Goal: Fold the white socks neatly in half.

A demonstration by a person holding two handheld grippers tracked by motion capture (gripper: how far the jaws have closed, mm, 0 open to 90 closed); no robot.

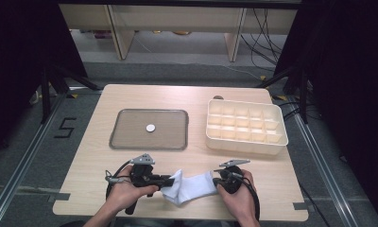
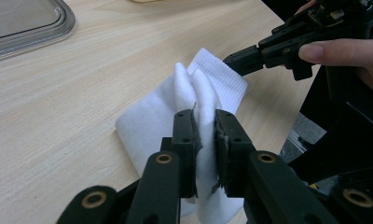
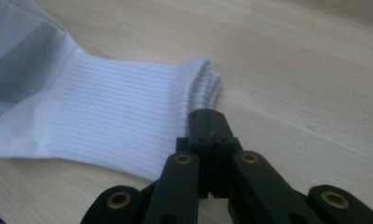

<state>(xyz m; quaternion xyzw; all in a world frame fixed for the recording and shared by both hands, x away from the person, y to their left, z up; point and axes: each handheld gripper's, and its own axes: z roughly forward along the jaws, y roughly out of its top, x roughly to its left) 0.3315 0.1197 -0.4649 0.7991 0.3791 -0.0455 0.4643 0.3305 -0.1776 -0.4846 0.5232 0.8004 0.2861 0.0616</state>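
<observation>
Pinching a bunched fold of the white sock (image 2: 194,100), our left gripper (image 2: 204,135) is clamped on it at the table's (image 1: 97,156) near edge. Our right gripper (image 3: 207,122) is clenched tight w/ jaws together, tip just at the sock's ribbed cuff; can't tell if cloth is caught.

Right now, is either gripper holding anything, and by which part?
The left gripper pinches a raised fold of the white sock. The right gripper is shut at the ribbed cuff's edge; whether it grips fabric cannot be told.

Sock (image 2: 152,121) toe hidden by jaws
</observation>
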